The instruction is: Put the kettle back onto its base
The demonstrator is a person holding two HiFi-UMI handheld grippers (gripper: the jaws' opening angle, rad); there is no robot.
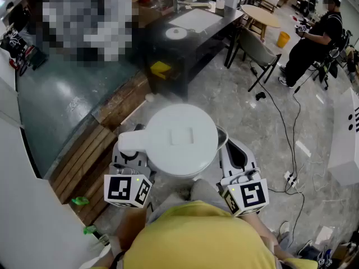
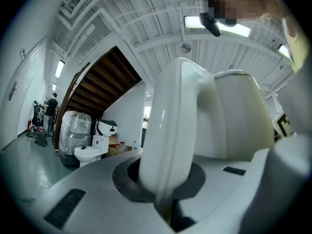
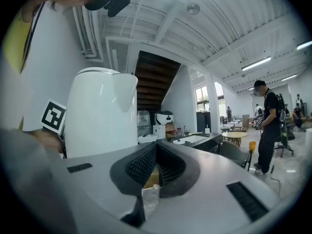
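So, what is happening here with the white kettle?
A person in a yellow shirt holds up a white kettle with the left gripper, which is clamped on its handle. The right gripper is beside the kettle's body, shut with nothing in it. The kettle is in the air above the floor, not yet set down. A white round disc, probably its base, lies on the dark counter ahead.

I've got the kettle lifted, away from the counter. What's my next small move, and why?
Probably carry it forward, level, toward the black counter. The left tongs are shut on the curved handle of the white plastic kettle, held over the floor, and the round white disc that looks like its base sits on that counter, well ahead.
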